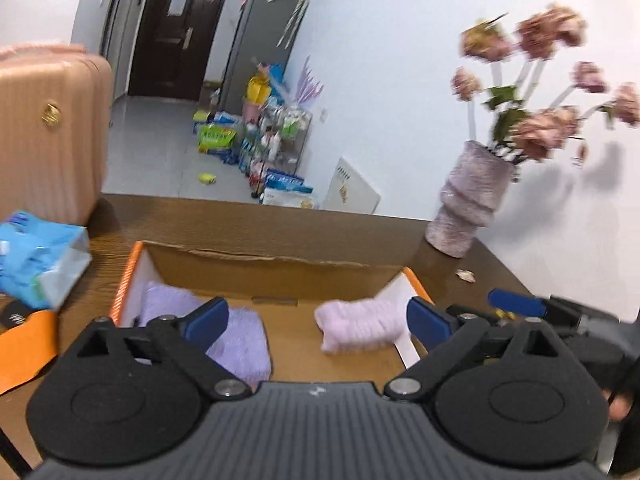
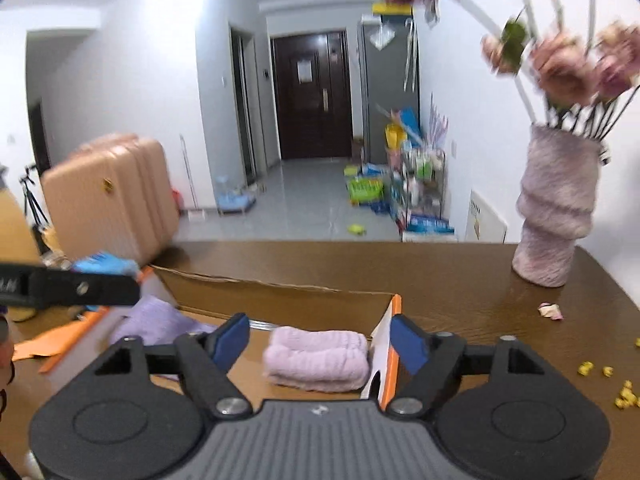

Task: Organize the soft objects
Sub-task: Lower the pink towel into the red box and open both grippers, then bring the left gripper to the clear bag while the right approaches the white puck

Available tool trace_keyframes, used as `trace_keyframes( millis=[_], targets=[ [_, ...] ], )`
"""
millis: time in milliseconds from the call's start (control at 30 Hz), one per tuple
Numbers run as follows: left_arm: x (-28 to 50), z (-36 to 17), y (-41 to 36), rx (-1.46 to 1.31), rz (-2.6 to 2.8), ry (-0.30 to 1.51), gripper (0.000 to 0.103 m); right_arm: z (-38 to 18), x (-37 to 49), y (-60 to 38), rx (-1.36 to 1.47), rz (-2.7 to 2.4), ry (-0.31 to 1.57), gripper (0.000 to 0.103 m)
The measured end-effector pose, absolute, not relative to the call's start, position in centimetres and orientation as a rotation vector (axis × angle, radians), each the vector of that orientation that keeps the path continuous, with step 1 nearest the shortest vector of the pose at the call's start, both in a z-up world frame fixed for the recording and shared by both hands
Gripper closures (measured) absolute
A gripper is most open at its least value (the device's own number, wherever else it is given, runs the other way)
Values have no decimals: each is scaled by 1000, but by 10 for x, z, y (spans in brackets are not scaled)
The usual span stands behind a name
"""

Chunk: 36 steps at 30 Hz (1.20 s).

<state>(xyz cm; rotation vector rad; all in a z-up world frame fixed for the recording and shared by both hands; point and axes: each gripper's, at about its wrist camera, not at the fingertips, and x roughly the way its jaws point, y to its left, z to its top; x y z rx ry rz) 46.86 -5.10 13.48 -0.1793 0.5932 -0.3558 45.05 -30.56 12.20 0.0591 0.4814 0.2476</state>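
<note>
Looking down into the cardboard box (image 1: 280, 272) on the worktop (image 2: 460, 280), we've got both towels inside: the folded pink towel (image 2: 318, 360) at the right wall, the purple towel (image 1: 240, 340) on the left, apart from each other so each keeps its own spot. Our left gripper (image 1: 316, 320) is spread wide and empty; the right gripper (image 2: 320, 344) is open too, holding nothing, with the pink towel lying loose between its fingers. Sorting looks basically done.
</note>
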Motion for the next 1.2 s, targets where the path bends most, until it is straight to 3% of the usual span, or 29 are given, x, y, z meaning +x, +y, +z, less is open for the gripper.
trace_keyframes(
  millis=[200, 467, 567, 833, 1200],
  targets=[
    [376, 131, -24, -61, -420, 543, 0, 136, 346, -300, 60, 306, 398, 17],
    [289, 82, 32, -51, -461, 546, 0, 102, 232, -272, 56, 313, 406, 14],
    [277, 60, 48, -43, -488, 544, 0, 79, 194, -267, 136, 285, 356, 0],
    [267, 48, 57, -20, -536, 488, 0, 12, 172, -248, 208, 42, 396, 1],
    [267, 42, 63, -16, -584, 508, 0, 4, 174, -272, 411, -119, 352, 0]
  ],
)
